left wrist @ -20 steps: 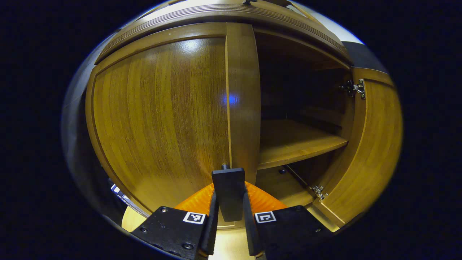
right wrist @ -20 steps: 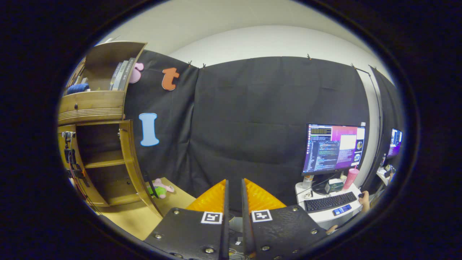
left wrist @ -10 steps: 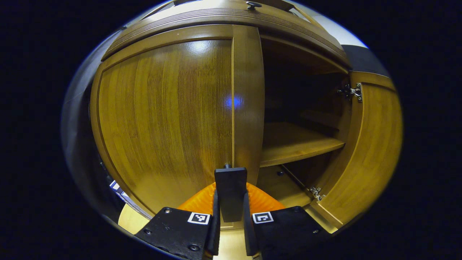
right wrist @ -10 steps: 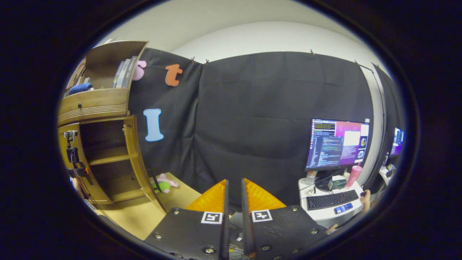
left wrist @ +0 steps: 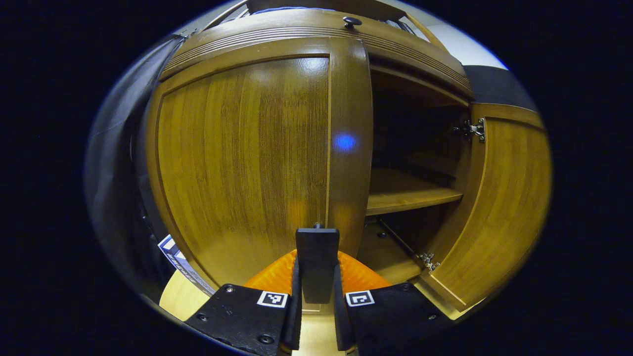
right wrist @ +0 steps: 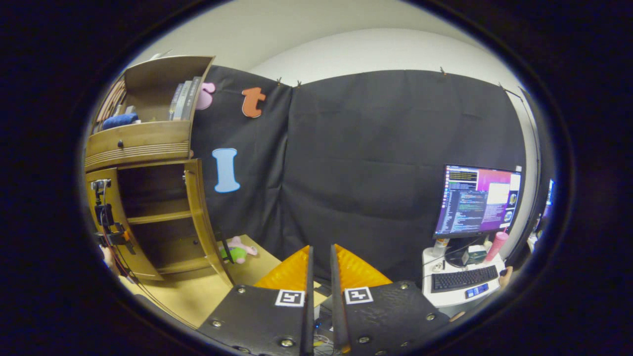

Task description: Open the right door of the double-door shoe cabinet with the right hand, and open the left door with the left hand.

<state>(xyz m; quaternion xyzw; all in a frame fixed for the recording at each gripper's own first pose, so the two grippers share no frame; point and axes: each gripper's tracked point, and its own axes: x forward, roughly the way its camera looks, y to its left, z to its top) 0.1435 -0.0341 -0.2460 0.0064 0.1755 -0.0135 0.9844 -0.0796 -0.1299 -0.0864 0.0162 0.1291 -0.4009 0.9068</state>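
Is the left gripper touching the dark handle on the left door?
Touching. In the left gripper view, the left gripper has both fingers pressed against the sides of the flat dark handle on the brown wooden left door.

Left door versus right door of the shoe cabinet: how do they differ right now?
The right door is swung wide, baring its hinges and the shelf; the left door stands only partly open. The left tool is shut on the left door's handle; nothing holds the right door. Both are the same brown wood.

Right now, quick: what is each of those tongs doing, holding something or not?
Left tongs: closed on the left door's handle.
Right tongs: closed, holding nothing, away from the cabinet.
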